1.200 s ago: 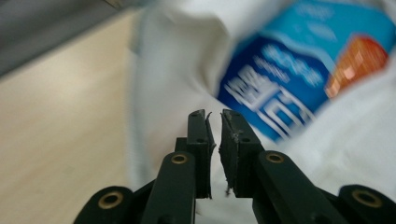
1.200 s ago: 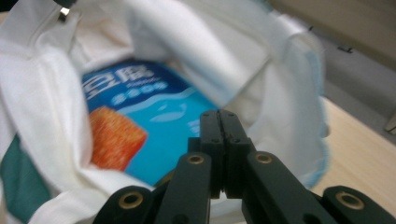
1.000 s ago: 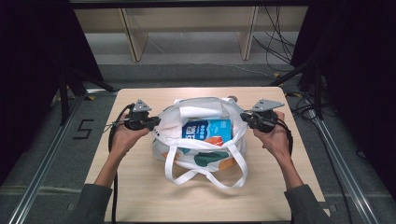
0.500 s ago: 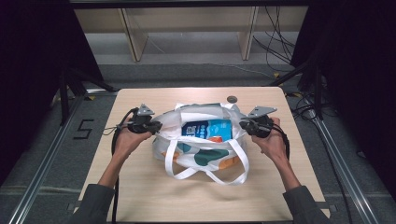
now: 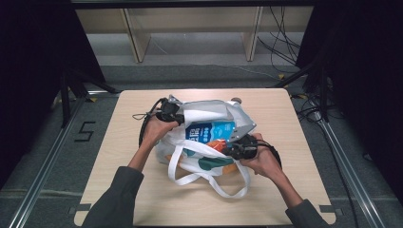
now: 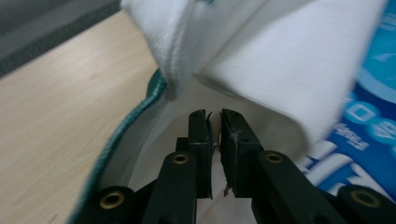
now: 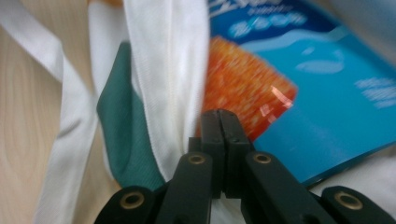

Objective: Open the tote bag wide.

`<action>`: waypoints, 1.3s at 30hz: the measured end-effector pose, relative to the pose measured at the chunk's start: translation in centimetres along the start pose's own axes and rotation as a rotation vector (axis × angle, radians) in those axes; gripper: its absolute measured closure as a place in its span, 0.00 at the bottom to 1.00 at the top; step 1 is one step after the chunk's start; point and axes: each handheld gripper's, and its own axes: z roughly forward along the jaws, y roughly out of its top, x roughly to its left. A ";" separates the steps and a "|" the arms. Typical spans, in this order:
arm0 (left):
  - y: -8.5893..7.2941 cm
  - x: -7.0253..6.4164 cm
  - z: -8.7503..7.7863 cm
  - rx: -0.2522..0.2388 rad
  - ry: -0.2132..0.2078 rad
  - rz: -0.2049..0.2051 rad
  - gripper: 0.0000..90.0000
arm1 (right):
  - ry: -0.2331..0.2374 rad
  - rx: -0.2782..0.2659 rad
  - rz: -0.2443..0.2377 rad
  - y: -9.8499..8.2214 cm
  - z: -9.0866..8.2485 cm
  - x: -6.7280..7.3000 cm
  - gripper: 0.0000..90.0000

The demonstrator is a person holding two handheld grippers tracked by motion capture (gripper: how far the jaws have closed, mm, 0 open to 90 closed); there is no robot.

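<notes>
A: Where does the tote bag lie?

B: The white tote bag (image 5: pixel 204 142) lies near the middle of the light wooden table (image 5: pixel 119 190), its long handles (image 5: pixel 209 180) trailing toward the near edge. A blue snack packet (image 5: pixel 211 132) with an orange patch shows through its open mouth.

A: And the tongs?

B: The left gripper (image 5: pixel 177 118) sits at the bag's far left rim. In the left gripper view (image 6: pixel 215 135) its jaws pinch a thin fold of white fabric, nearly closed on it. The right gripper (image 5: pixel 236 148) sits at the bag's near right side. In the right gripper view (image 7: pixel 218 140) its jaws are pressed fully together, clamping the white cloth edge beside a green printed patch (image 7: pixel 123 140).

A: Anything else?

B: A small round object (image 5: pixel 236 100), too small to name, lies just beyond the bag.
</notes>
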 end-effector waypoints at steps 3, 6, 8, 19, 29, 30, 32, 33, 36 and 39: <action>-0.1 0.1 0.0 -0.002 -0.014 -0.003 0.91 | 0.013 0.002 -0.006 -0.3 0.1 0.2 1.00; 0.0 -0.3 -1.5 -0.014 -0.019 0.024 0.90 | 0.001 -0.013 0.002 -0.1 -0.2 0.2 1.00; 0.0 -0.4 -1.9 -0.012 -0.030 0.027 0.90 | -0.023 -0.026 -0.005 0.0 -0.4 0.2 1.00; -2.8 -1.3 -7.3 -0.122 -0.140 0.018 0.88 | -0.089 -0.180 0.044 -0.4 -3.9 -1.0 0.99; -4.8 -1.7 -8.9 -0.182 -0.171 -0.014 0.84 | -0.117 -0.218 0.076 -1.1 -4.9 -1.4 0.89; -4.9 -1.8 -9.0 -0.183 -0.170 -0.014 0.84 | -0.117 -0.218 0.076 -1.1 -4.9 -1.4 0.89; -5.2 -1.8 -9.3 -0.182 -0.172 -0.003 0.82 | -0.128 -0.231 0.095 -1.2 -4.8 -1.3 0.87; -5.3 -1.9 -9.4 -0.198 -0.178 -0.014 0.82 | -0.139 -0.233 0.083 -1.1 -5.0 -1.4 0.86; -5.6 -2.1 -9.8 -0.213 -0.181 -0.016 0.79 | -0.143 -0.244 0.099 -1.2 -5.3 -1.4 0.80; -6.1 -2.2 -10.0 -0.221 -0.191 -0.019 0.76 | -0.157 -0.255 0.111 -1.3 -5.4 -1.4 0.76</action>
